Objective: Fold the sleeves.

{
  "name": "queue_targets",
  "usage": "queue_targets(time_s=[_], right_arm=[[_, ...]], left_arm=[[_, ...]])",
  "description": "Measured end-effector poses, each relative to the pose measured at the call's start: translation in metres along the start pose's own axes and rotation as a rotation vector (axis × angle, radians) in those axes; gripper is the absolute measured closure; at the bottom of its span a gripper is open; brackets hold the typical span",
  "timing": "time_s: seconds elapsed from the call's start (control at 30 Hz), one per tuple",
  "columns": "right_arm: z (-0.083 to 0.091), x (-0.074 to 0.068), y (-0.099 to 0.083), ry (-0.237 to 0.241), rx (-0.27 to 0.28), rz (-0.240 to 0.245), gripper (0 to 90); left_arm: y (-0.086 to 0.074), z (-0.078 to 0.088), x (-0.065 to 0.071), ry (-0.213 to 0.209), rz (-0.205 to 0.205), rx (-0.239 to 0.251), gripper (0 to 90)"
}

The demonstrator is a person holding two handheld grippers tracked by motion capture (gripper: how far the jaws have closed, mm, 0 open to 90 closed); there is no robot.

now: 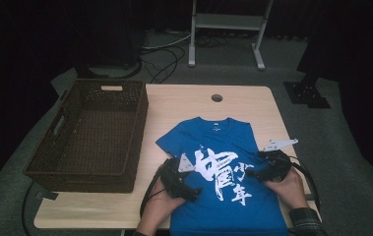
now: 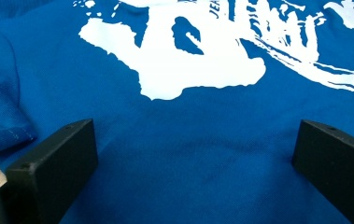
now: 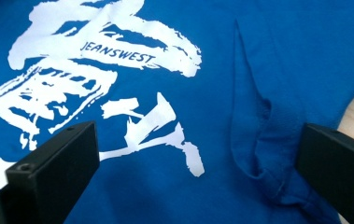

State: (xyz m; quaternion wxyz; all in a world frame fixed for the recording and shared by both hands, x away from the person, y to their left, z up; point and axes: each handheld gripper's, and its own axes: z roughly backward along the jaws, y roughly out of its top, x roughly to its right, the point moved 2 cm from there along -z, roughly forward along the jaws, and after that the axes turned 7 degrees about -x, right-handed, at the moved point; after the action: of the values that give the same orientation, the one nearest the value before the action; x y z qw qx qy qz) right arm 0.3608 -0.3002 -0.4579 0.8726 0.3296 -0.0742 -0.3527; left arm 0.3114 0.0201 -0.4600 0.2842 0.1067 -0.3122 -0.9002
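At the near edge of the worktop (image 1: pixel 100 211), a blue T-shirt (image 1: pixel 223 206) with white brush-style lettering lies flat, collar away from the person. The left hand-held gripper (image 1: pixel 190 192) rests over its left side, jaws spread wide above bare blue cloth. The right hand-held gripper (image 1: pixel 254 174) sits at the shirt's right side, jaws also wide, a folded sleeve (image 3: pixel 263 140) between them. Farther left stands a dark wicker basket (image 1: pixel 51 162).
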Motion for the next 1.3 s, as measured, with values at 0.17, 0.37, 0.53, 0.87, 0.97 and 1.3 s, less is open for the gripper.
queue_targets(time_s=[0.17, 0.37, 0.53, 0.87, 0.97, 1.3], right_arm=[[-0.002, -0.003, 0.0, -0.051, -0.033, 0.043, 0.0], [-0.003, -0.005, 0.0, -0.079, -0.045, 0.071, 0.0], [-0.003, -0.006, 0.0, -0.081, -0.045, 0.064, 0.0], [-0.001, -0.004, -0.002, -0.079, -0.051, 0.066, 0.0], [0.001, -0.001, -0.004, -0.08, -0.052, 0.067, 0.0], [0.015, 0.013, -0.019, -0.088, -0.06, 0.054, 0.0]], left_arm=[[0.0, 0.0, 0.0, 0.001, 0.0, 0.0, 0.0], [0.0, 0.0, 0.0, 0.005, 0.001, 0.0, 0.0], [0.0, 0.0, 0.001, 0.01, 0.007, -0.001, 0.0], [0.003, -0.002, 0.004, 0.011, 0.016, -0.001, 0.0], [0.006, -0.004, 0.006, 0.008, 0.009, -0.002, 0.0], [0.021, -0.016, 0.021, -0.005, -0.004, -0.002, 0.0]])
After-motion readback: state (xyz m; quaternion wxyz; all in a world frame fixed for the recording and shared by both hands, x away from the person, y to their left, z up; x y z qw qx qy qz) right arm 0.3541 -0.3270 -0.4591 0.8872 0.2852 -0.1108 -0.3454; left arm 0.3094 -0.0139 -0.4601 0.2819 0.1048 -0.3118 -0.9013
